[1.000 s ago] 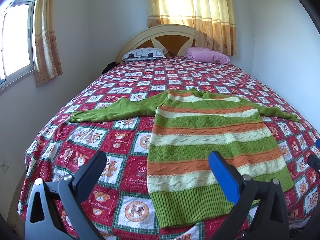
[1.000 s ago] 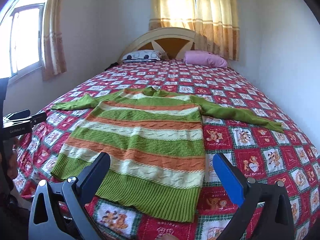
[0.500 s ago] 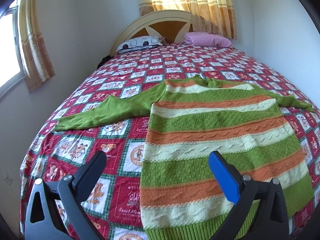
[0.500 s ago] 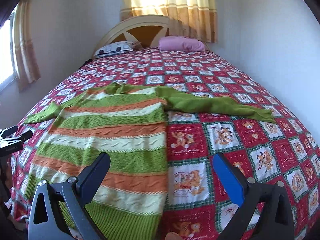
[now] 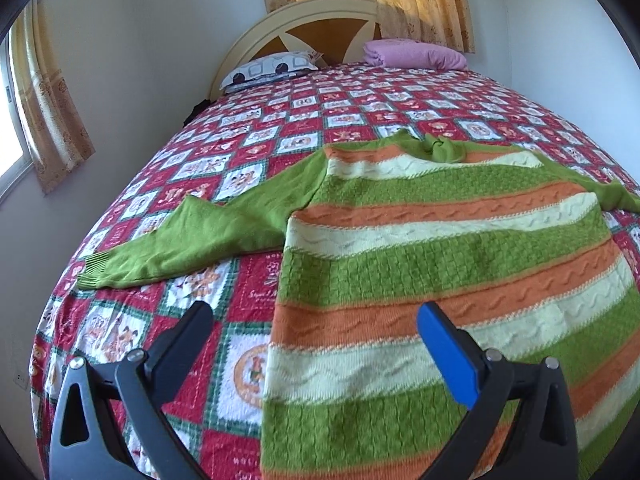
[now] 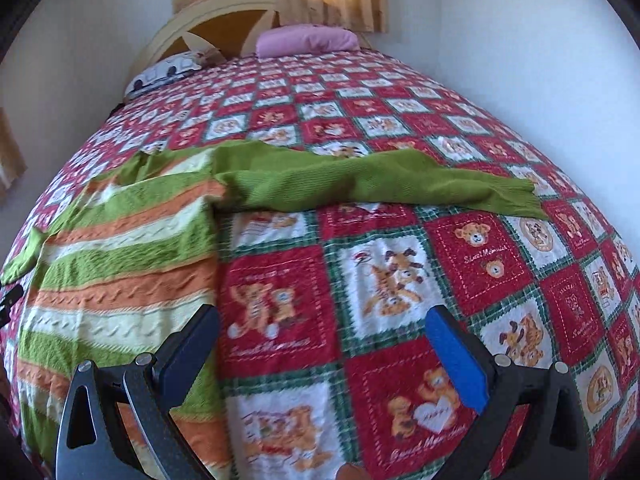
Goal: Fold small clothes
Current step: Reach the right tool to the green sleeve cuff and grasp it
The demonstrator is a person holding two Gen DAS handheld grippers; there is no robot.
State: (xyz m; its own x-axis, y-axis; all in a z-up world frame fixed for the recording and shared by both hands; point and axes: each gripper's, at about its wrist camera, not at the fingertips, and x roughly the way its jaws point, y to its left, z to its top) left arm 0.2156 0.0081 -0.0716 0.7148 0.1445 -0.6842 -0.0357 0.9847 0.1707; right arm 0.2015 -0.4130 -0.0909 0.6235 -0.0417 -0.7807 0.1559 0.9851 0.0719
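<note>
A knitted sweater [image 5: 440, 248] with green, orange and cream stripes lies flat on the bed, collar toward the headboard. Its plain green left sleeve [image 5: 192, 240] stretches out to the left edge of the bed. In the right wrist view the sweater body [image 6: 120, 272] fills the left side and the other green sleeve [image 6: 380, 184] runs out to the right. My left gripper [image 5: 316, 320] hovers open over the sweater's left edge, holding nothing. My right gripper [image 6: 320, 324] hovers open above the bedspread just right of the sweater's side edge, below the right sleeve.
The bed carries a red patchwork bedspread [image 6: 400, 280] with teddy-bear squares. A patterned pillow [image 5: 272, 70] and a pink pillow [image 5: 416, 54] lie by the curved headboard [image 5: 320, 20]. Walls close in on both sides, with curtains [image 5: 44, 112] at left.
Both grippers have moved forward and lower over the bed. The left now sits over the sweater's left edge; the right has swung right, toward the right sleeve. The sweater lies unmoved.
</note>
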